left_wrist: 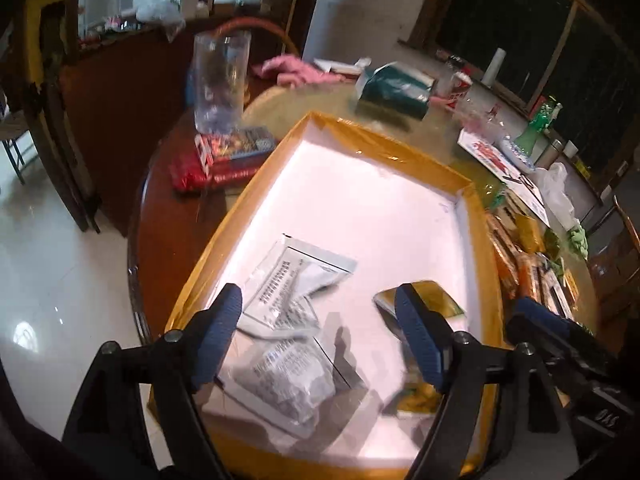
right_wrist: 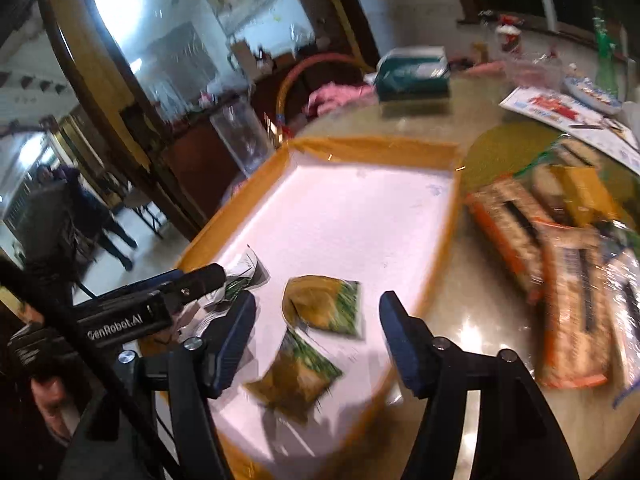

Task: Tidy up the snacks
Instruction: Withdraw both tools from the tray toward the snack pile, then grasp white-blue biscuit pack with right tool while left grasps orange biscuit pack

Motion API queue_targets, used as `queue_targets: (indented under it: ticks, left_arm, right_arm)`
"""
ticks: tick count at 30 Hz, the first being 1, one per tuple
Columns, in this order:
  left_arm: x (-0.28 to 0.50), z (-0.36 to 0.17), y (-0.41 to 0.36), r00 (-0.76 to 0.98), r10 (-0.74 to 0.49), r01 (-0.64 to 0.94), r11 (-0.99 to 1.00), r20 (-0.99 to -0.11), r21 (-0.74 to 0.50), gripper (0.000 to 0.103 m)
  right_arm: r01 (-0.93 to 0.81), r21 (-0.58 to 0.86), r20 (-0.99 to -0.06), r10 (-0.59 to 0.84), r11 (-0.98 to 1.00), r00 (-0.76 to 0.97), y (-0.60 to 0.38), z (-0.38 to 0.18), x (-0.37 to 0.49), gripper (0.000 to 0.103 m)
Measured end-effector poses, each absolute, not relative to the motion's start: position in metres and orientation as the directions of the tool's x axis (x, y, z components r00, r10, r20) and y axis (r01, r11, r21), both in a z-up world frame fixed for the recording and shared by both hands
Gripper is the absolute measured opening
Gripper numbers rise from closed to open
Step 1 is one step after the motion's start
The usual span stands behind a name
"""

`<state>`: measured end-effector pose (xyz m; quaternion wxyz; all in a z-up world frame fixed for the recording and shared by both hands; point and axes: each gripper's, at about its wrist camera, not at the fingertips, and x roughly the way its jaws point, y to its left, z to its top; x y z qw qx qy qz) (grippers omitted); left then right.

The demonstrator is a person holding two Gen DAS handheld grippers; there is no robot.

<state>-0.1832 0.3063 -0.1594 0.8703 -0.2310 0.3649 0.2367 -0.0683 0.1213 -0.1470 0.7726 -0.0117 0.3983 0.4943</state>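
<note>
We stand at a round table (left_wrist: 280, 100) with a glossy yellowish top and a dark wood rim, over a pale shiny floor (left_wrist: 48, 264); dark windows (left_wrist: 520, 20) lie beyond its far edge, and a person (right_wrist: 96, 216) stands in the background in the right wrist view. On the table's near part sits a shallow tray (left_wrist: 384, 148) with orange walls and a white floor. In the tray's near left corner lie three silver packets (left_wrist: 296, 280), overlapping; toward its near right side lie two green-and-gold packets (right_wrist: 320, 304), one just behind the other. Our left gripper (left_wrist: 320, 344) hovers over the silver packets with its fingers spread wide and nothing between the pads. Our right gripper (right_wrist: 316, 344) hangs over the green packets, fingers likewise apart and empty. Right of the tray, on the table, waits a loose heap of orange snack bags (right_wrist: 560, 272). Off the tray's far left corner stand a clear jar (left_wrist: 220, 80) and a red pack (left_wrist: 224, 160). Near the table's far edge lie a teal box (left_wrist: 396, 88), a pink cloth (left_wrist: 296, 70), a green bottle (left_wrist: 536, 128) and printed papers (right_wrist: 560, 112).
</note>
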Motion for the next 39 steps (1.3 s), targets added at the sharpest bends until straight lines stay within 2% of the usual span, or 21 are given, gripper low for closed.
queue_targets:
  ticks: [2,7,11,18,21,24,34,36,37,39]
  left_arm:
    - [-0.187,-0.151,0.288,0.652,0.233,-0.554,0.796,-0.722,-0.243,0.079]
    - [-0.181,-0.132,0.225,0.747,0.099,-0.393,0.864,-0.658,-0.315,0.086]
    - [-0.156,-0.134,0.183,0.729,-0.013,-0.303,0.890,-0.684,-0.340,0.086]
    - [-0.123,-0.144,0.133,0.687,-0.044,-0.260,0.917,-0.726,-0.301,0.086]
    - [-0.119,-0.145,0.123,0.682,-0.033,-0.263,0.921,-0.731,-0.287,0.086]
    - [-0.122,-0.146,0.122,0.676,-0.029,-0.276,0.917,-0.736,-0.289,0.086]
    - [-0.132,-0.148,0.139,0.677,-0.003,-0.311,0.905,-0.736,-0.289,0.086]
    - [-0.133,-0.150,0.143,0.682,-0.001,-0.316,0.901,-0.731,-0.296,0.086]
    - [-0.133,-0.151,0.144,0.680,-0.003,-0.319,0.899,-0.733,-0.300,0.086]
    - [-0.131,-0.155,0.147,0.671,-0.015,-0.326,0.892,-0.741,-0.313,0.086]
  right_arm:
    - [-0.758,0.389,-0.600,0.768,0.523,0.222,0.096,-0.145,-0.069,0.072]
    - [-0.686,0.444,-0.586,0.766,0.576,0.264,0.023,-0.155,-0.063,0.072]
    - [-0.614,0.488,-0.591,0.753,0.620,0.290,-0.036,-0.166,-0.051,0.072]
    - [-0.543,0.489,-0.595,0.716,0.683,0.365,-0.112,-0.169,-0.030,0.072]
    - [-0.576,0.439,-0.608,0.700,0.689,0.374,-0.112,-0.161,-0.017,0.072]
    - [-0.615,0.376,-0.660,0.666,0.693,0.347,-0.089,-0.160,0.009,0.072]
    - [-0.699,0.116,-0.806,0.478,0.705,0.348,-0.010,-0.191,0.052,0.072]
    - [-0.707,0.099,-0.807,0.472,0.700,0.355,-0.008,-0.193,0.043,0.067]
    - [-0.706,0.069,-0.818,0.445,0.705,0.365,-0.007,-0.195,0.037,0.056]
    - [-0.710,0.040,-0.823,0.426,0.703,0.376,-0.005,-0.198,0.025,0.056]
